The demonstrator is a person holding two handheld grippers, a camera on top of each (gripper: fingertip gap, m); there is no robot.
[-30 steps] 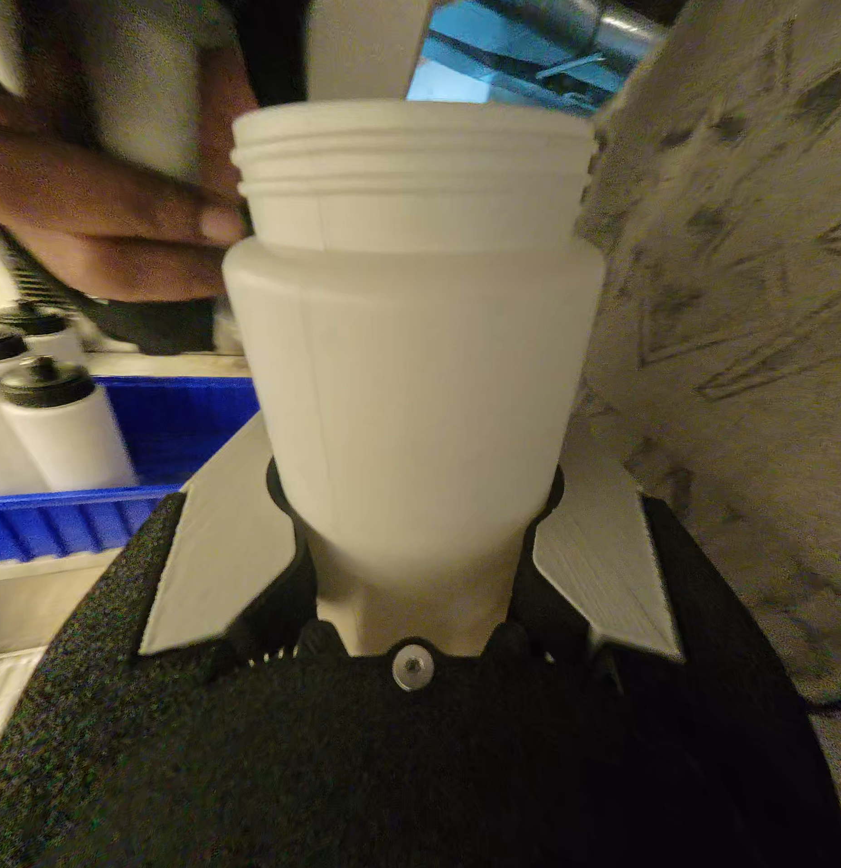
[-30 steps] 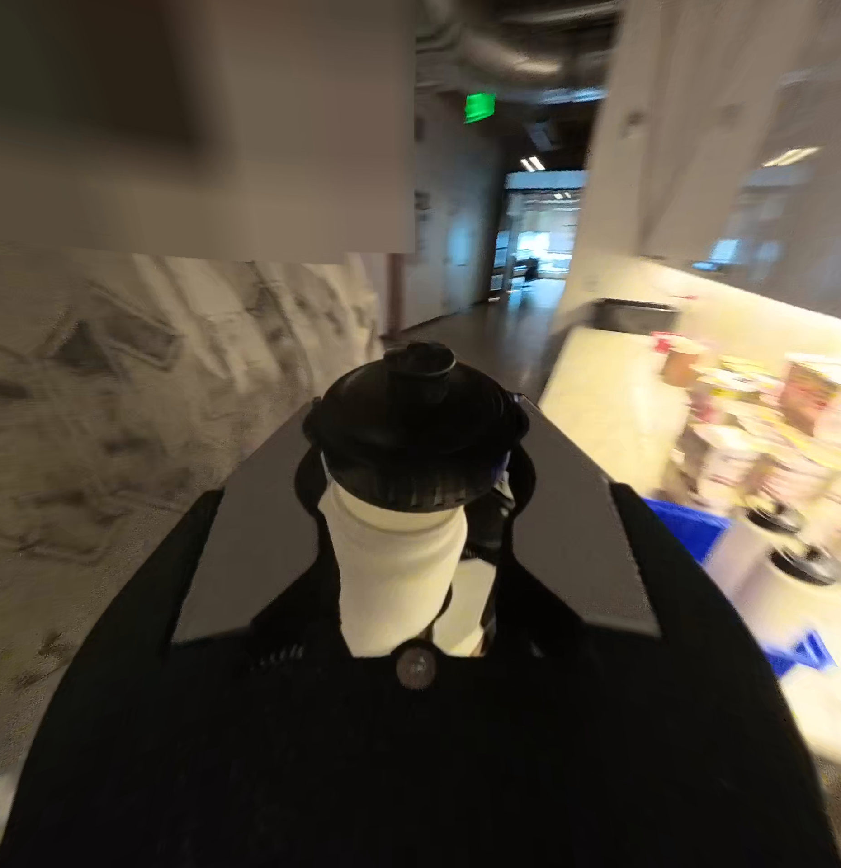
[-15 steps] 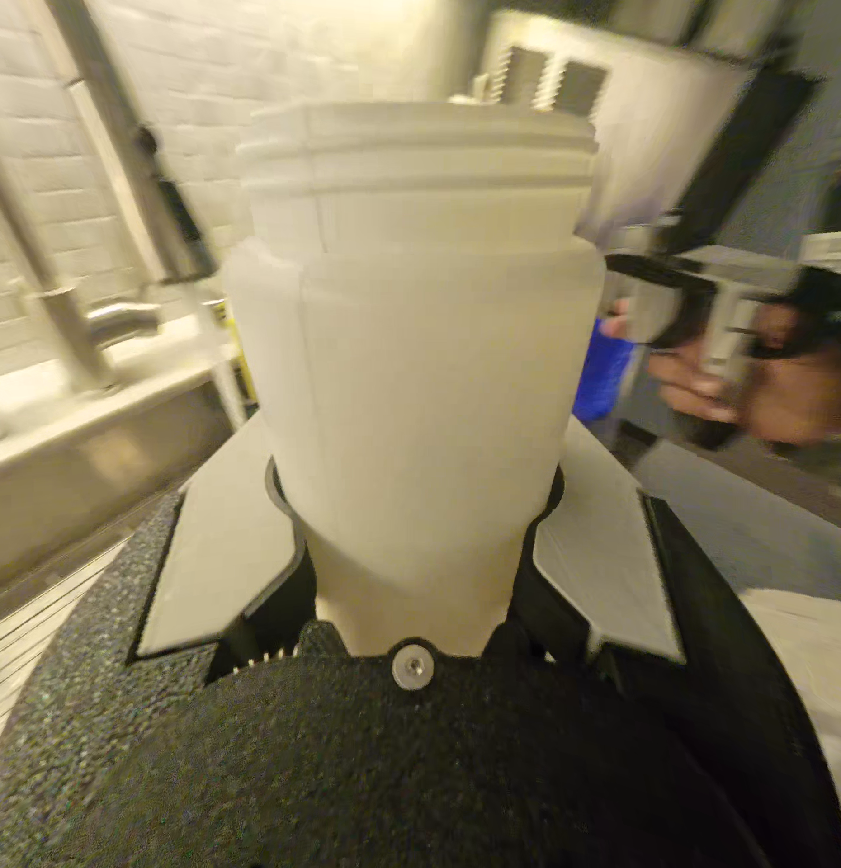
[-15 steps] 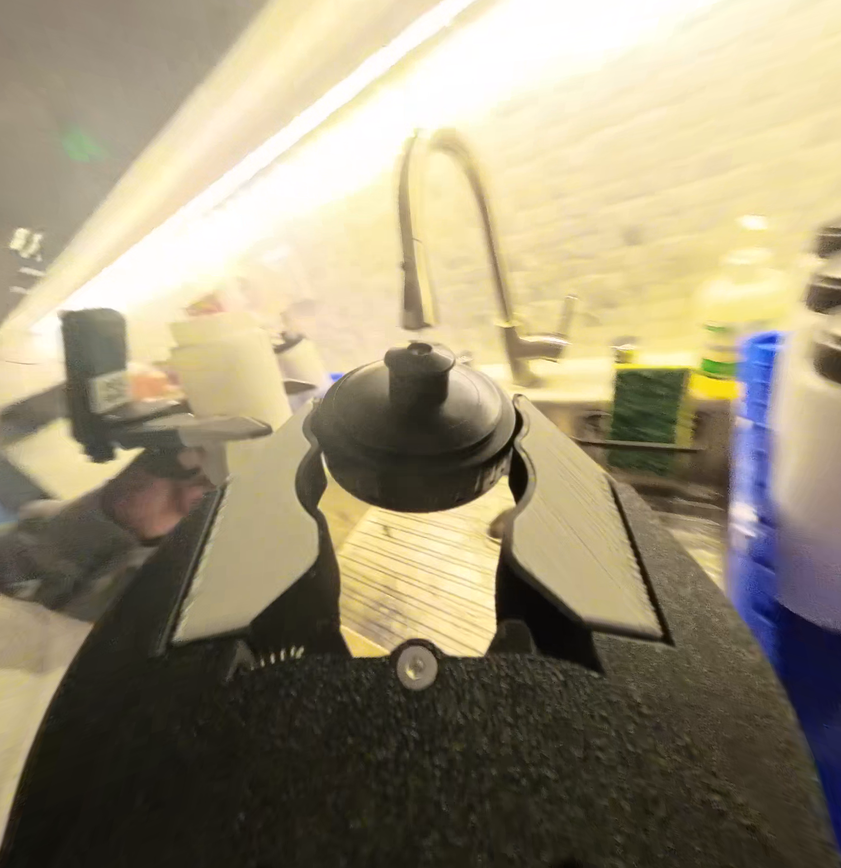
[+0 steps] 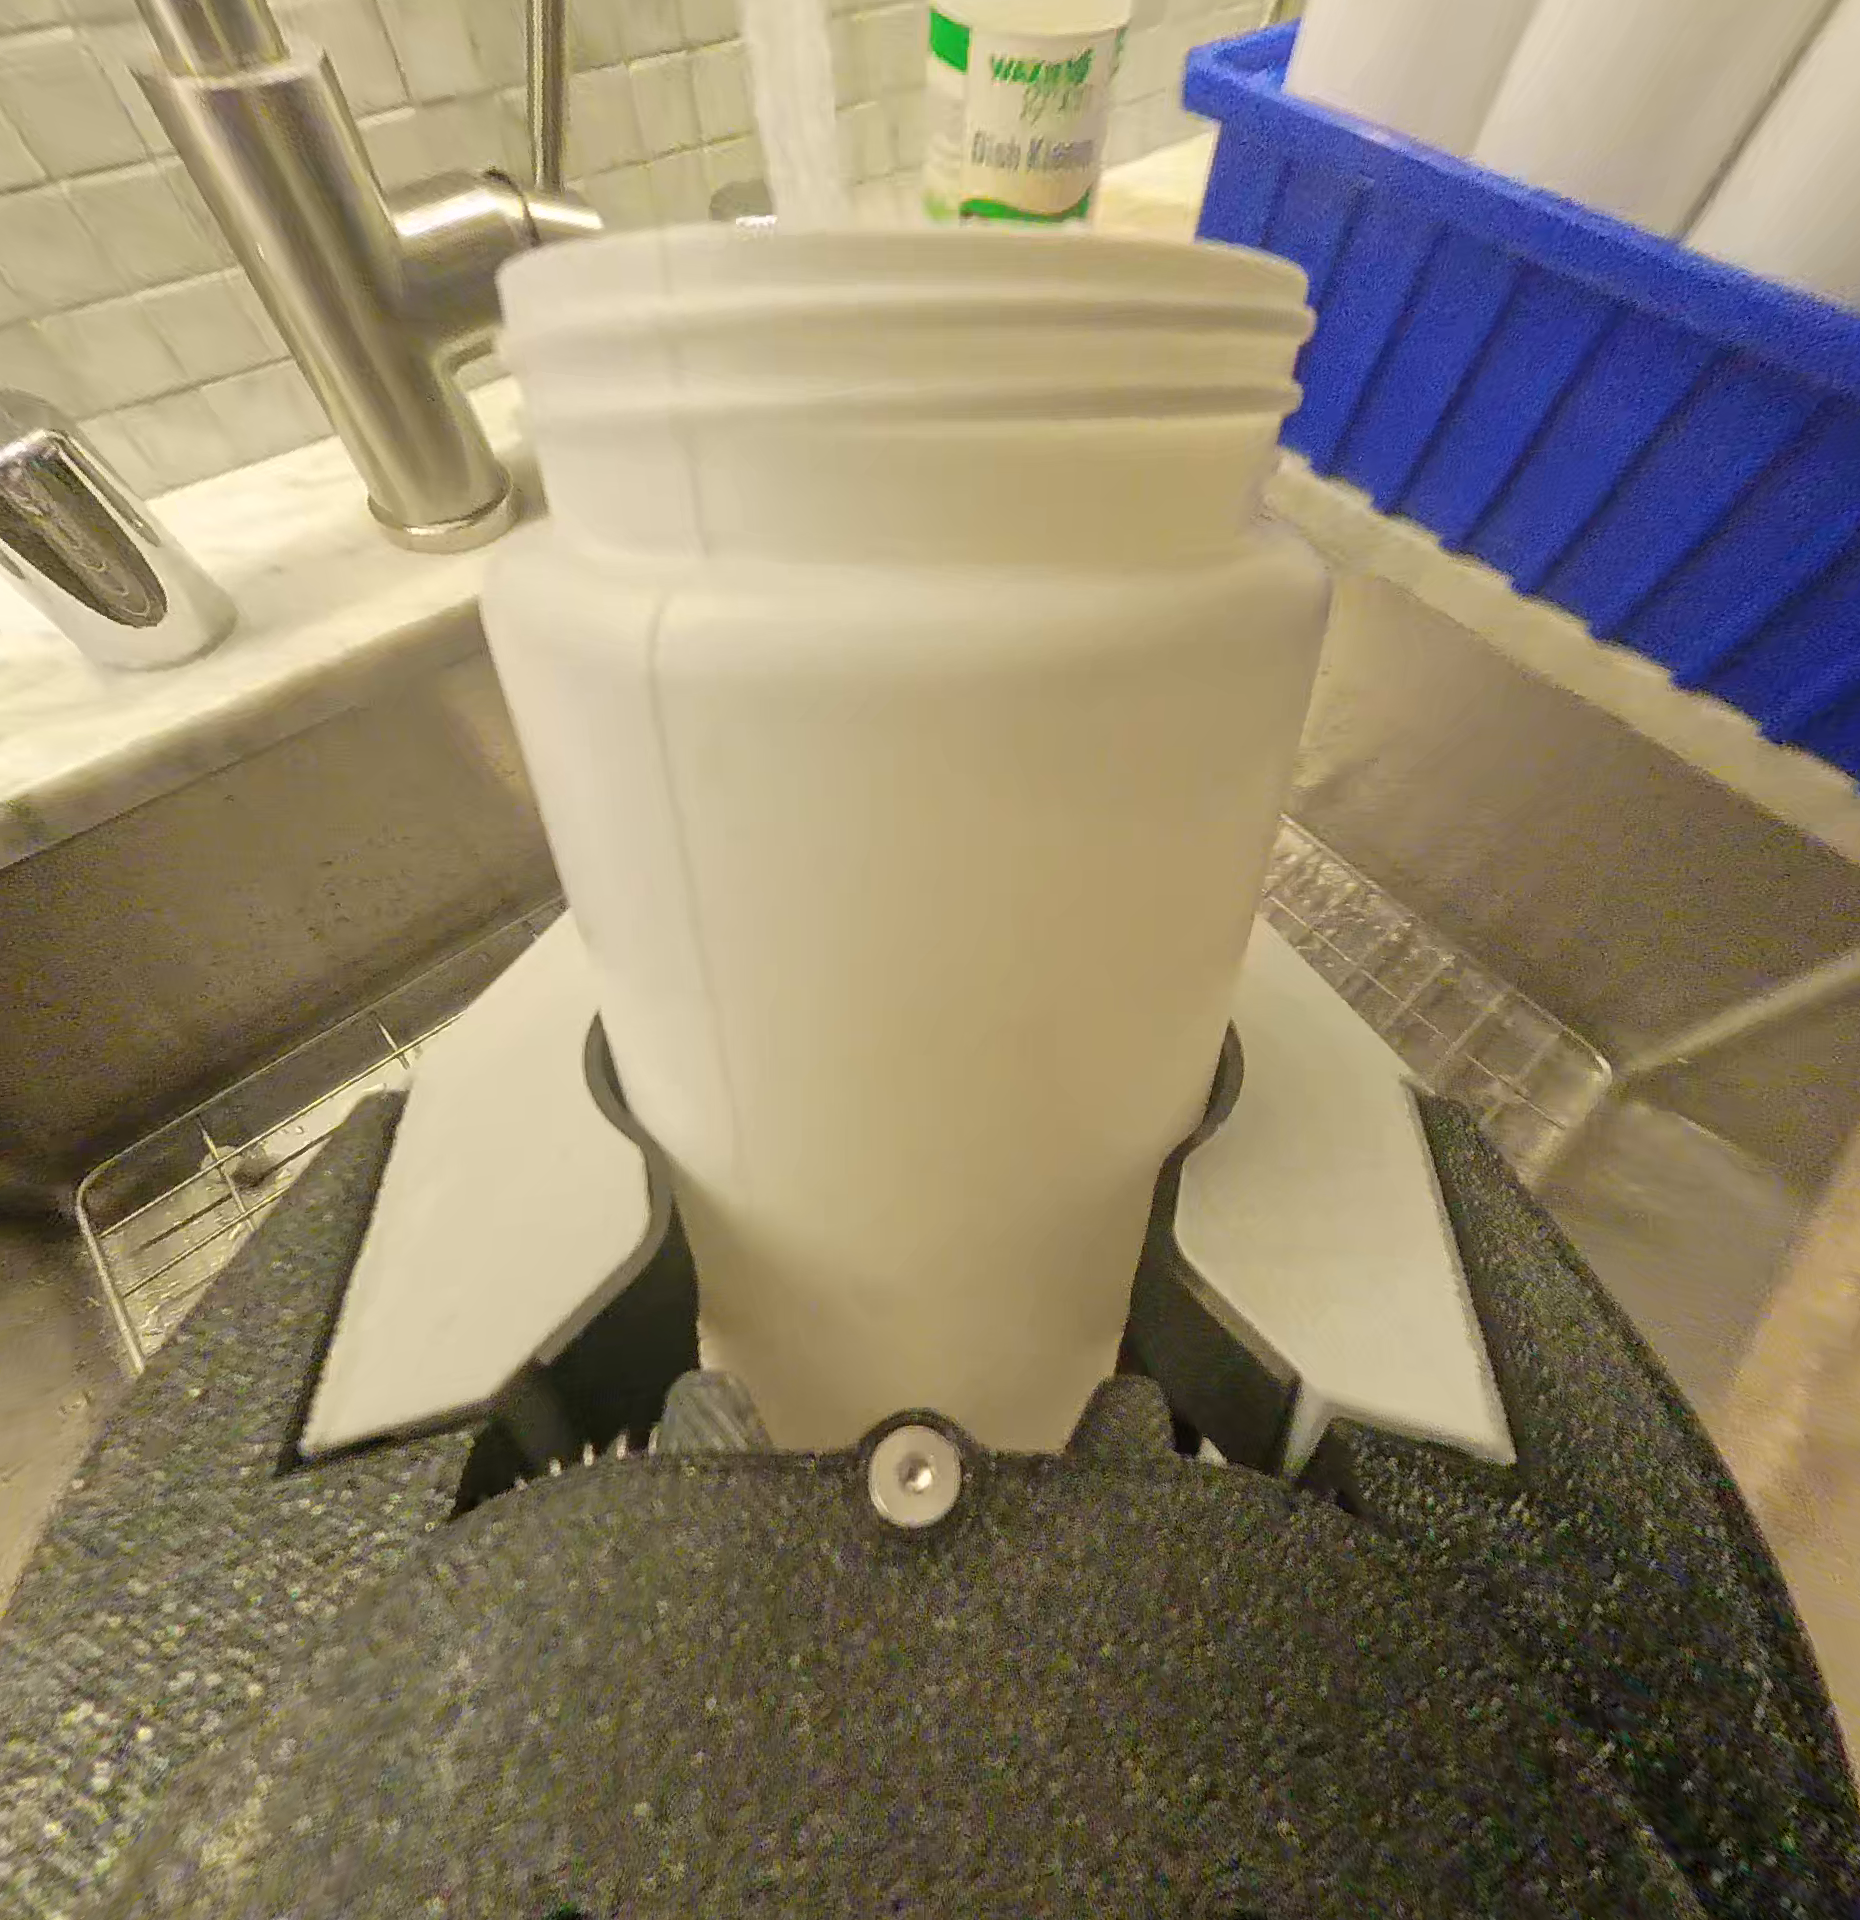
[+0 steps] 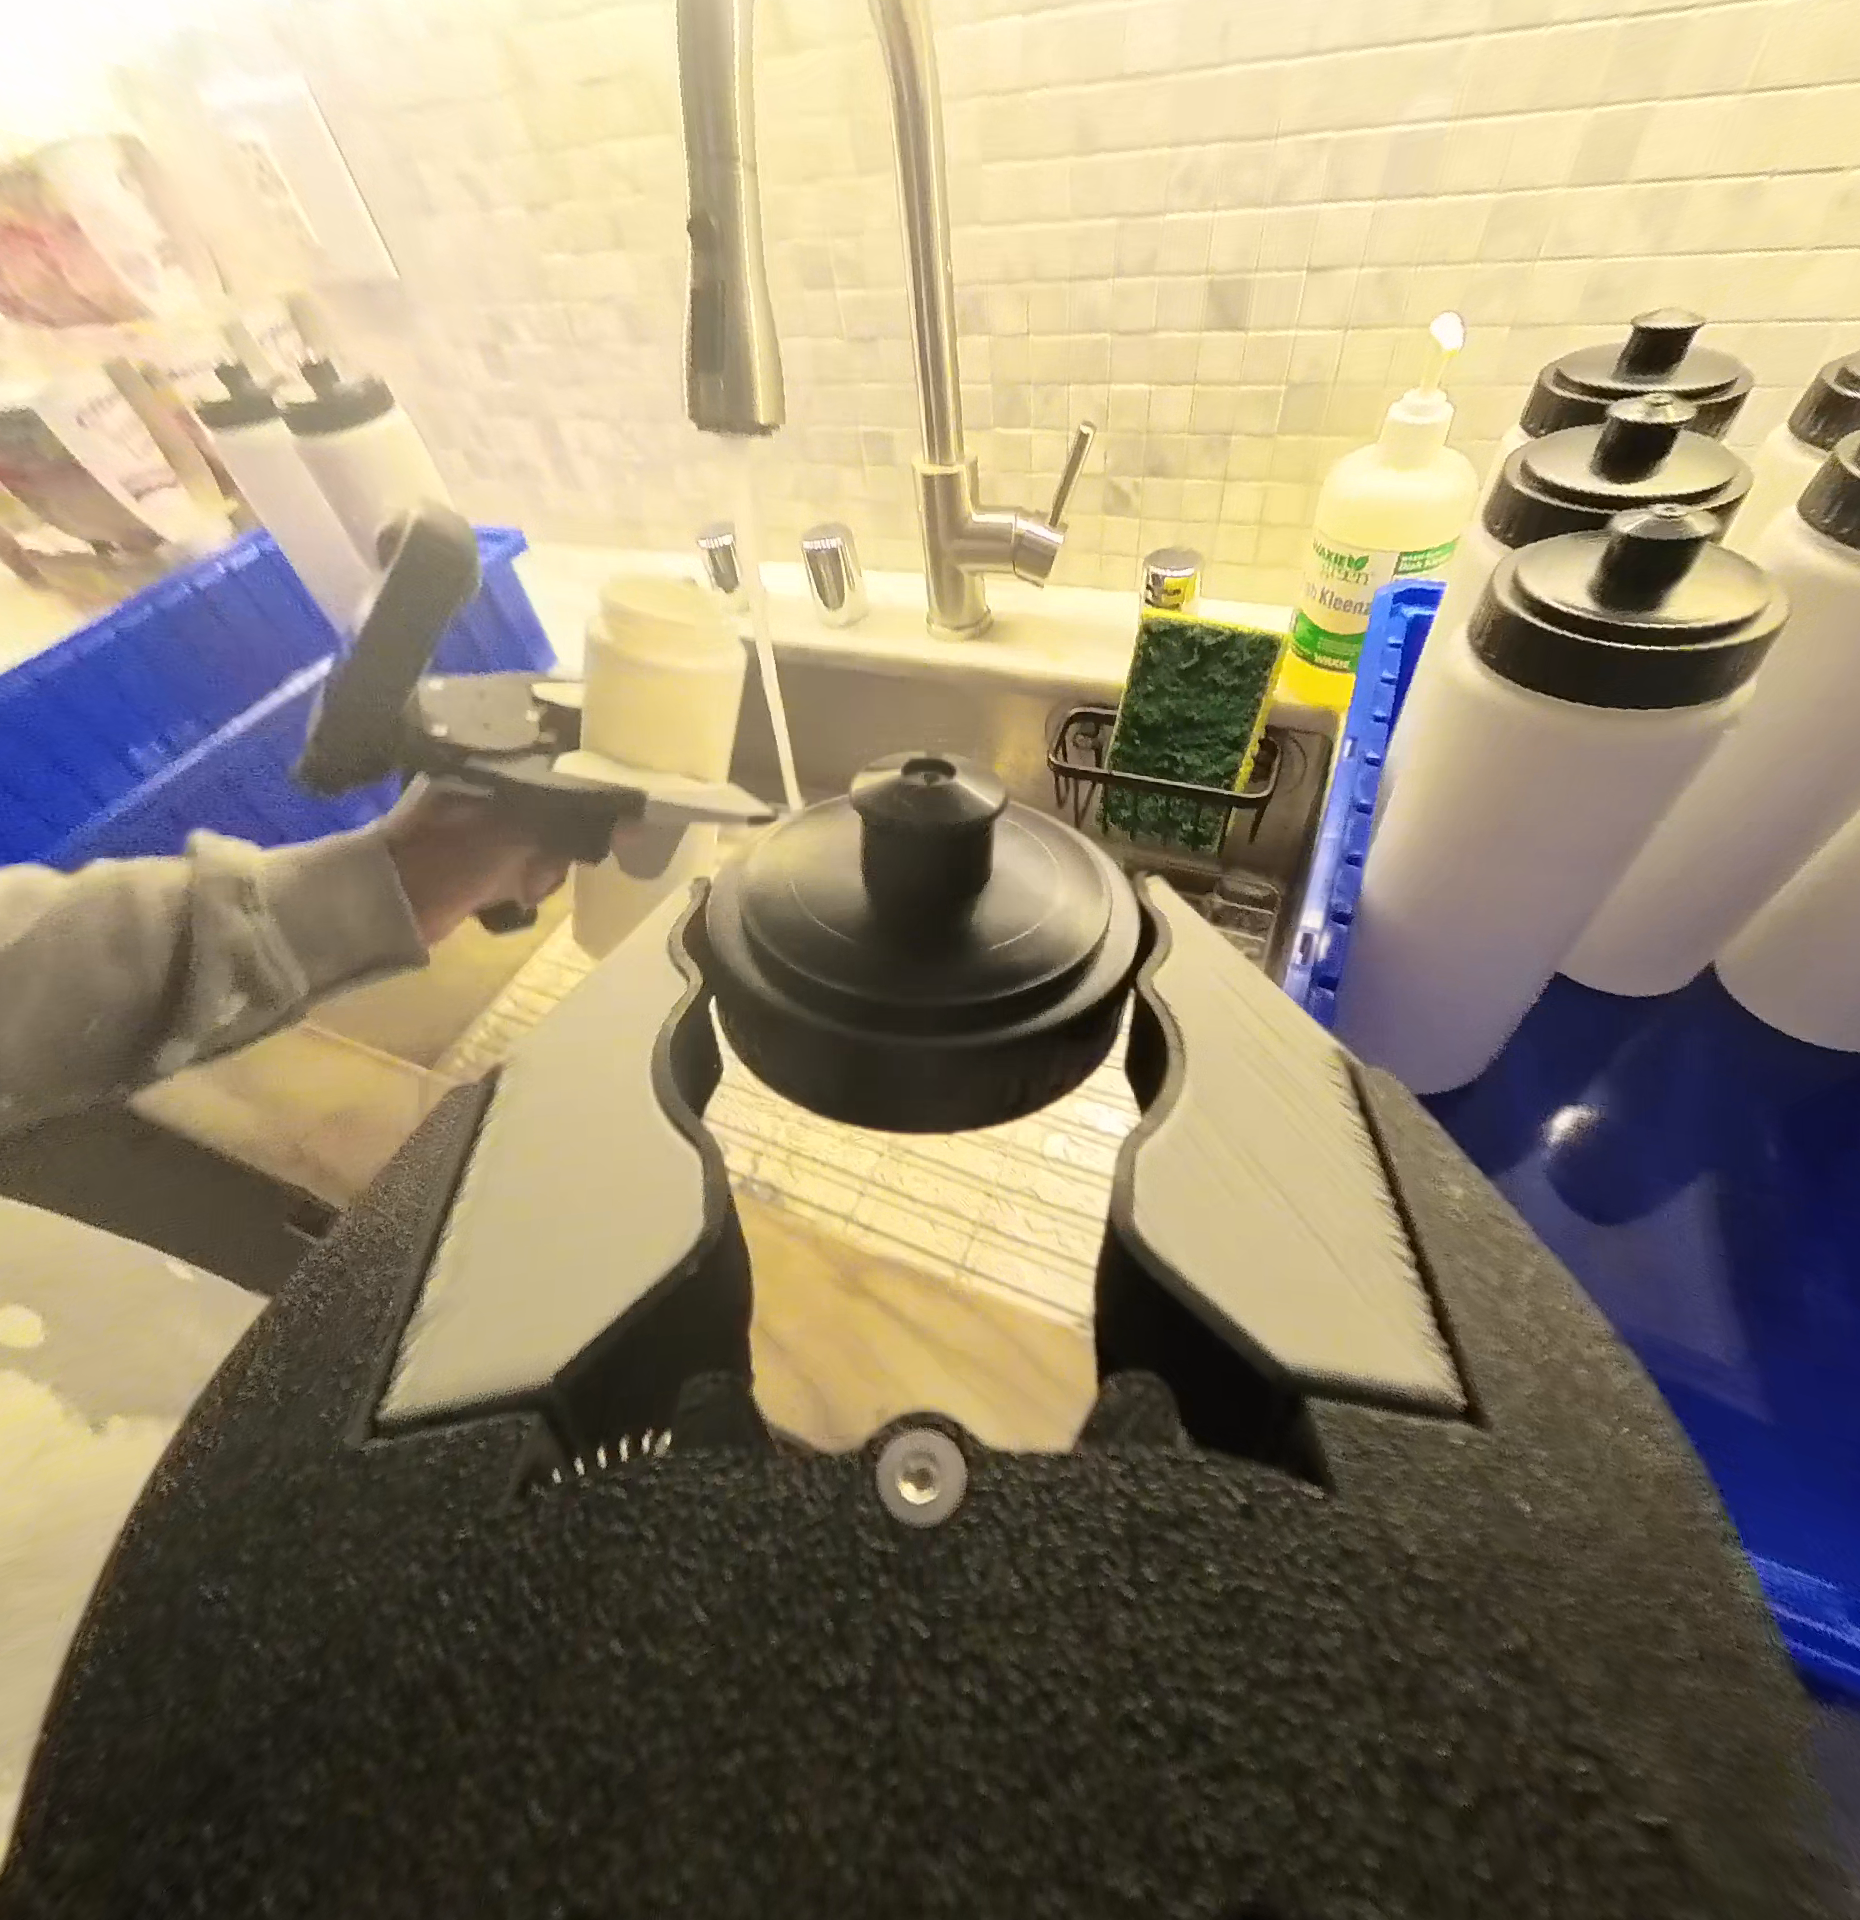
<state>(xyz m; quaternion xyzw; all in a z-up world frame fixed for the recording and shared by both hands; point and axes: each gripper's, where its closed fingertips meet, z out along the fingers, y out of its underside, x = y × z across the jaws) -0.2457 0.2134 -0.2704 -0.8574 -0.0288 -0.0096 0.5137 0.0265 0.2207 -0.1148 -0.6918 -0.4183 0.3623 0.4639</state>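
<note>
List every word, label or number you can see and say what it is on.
Soap bottle, behind the sink: a white label with green and dark print, legible in both views; I do not repeat wording.
Packages, far left of the right wrist view: coloured print, too blurred to read.
White bottle and black cap, held in the grippers: no writing visible.

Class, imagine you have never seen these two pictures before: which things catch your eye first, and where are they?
An open white bottle fills the left wrist view, clamped in the left gripper over a steel sink. The right gripper grips a black cap, with water streaming from the tall faucet behind. Capped white bottles stand in a blue bin to the right.
</note>
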